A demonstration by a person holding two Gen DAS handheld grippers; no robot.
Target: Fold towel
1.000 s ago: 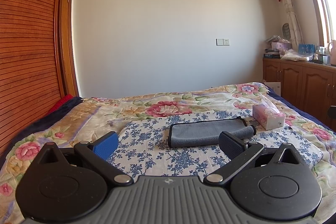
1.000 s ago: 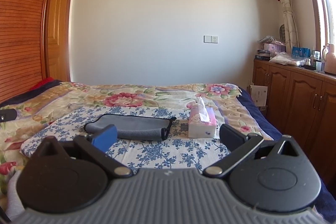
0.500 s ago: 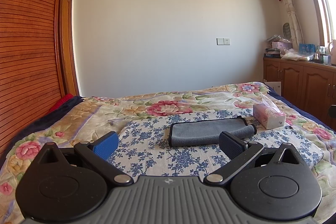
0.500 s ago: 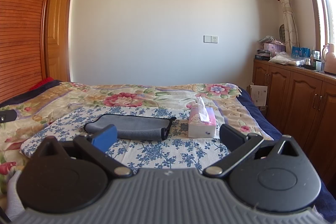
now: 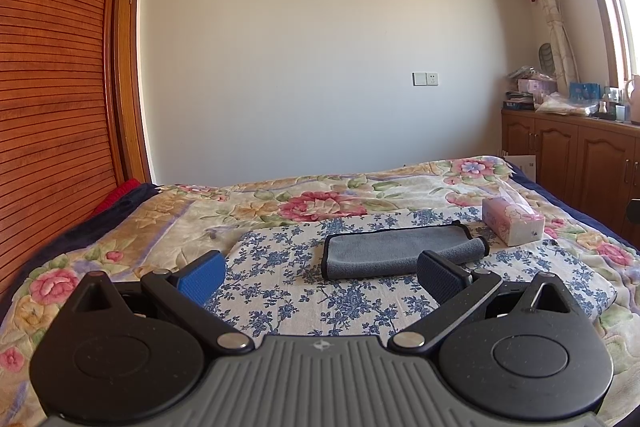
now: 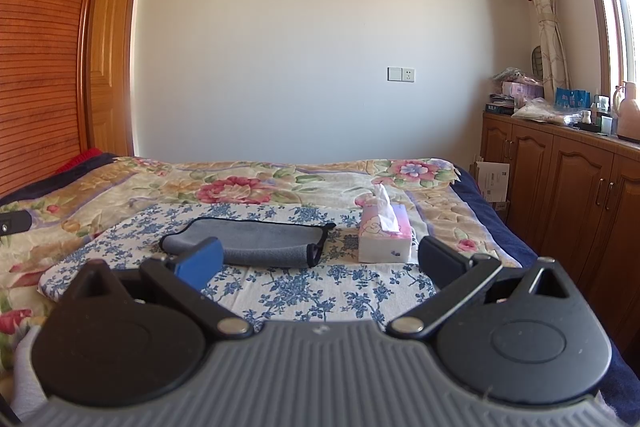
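Left gripper (image 5: 320, 273): fingers spread wide, nothing between them, held above the near end of the bed (image 5: 120, 239). Right gripper (image 6: 318, 263): same, wide and empty.

Towel (image 5: 396, 251): grey, dark-edged, lying folded on the blue-flowered cloth (image 5: 304, 299) spread over the floral bedcover. From the left gripper it sits at about 1 o'clock, just past the dark pad (image 5: 438, 275), not touching it. From the right gripper the towel (image 6: 260, 241) lies at about 11 o'clock, partly behind the blue pad (image 6: 200, 263); contact cannot be told.

Left view only: the towel's right end shows as a rolled edge near the tissue box (image 5: 512, 223), with a gap between them. A small dark piece at the far right edge, 3 o'clock, too cut off to name.

Right view only: the door (image 6: 110, 55) at 10 o'clock, a card or paper leaning by the cabinet (image 6: 580, 187), a pinkish jug on the cabinet top at the right edge, and a dark piece at the left edge, 9 o'clock.

Containers: tissue box (image 6: 384, 237), pink and white, upright, one tissue standing out of its top slot, just right of the towel. Cabinet doors closed; on top, bags, boxes and bottles, too small to sort.
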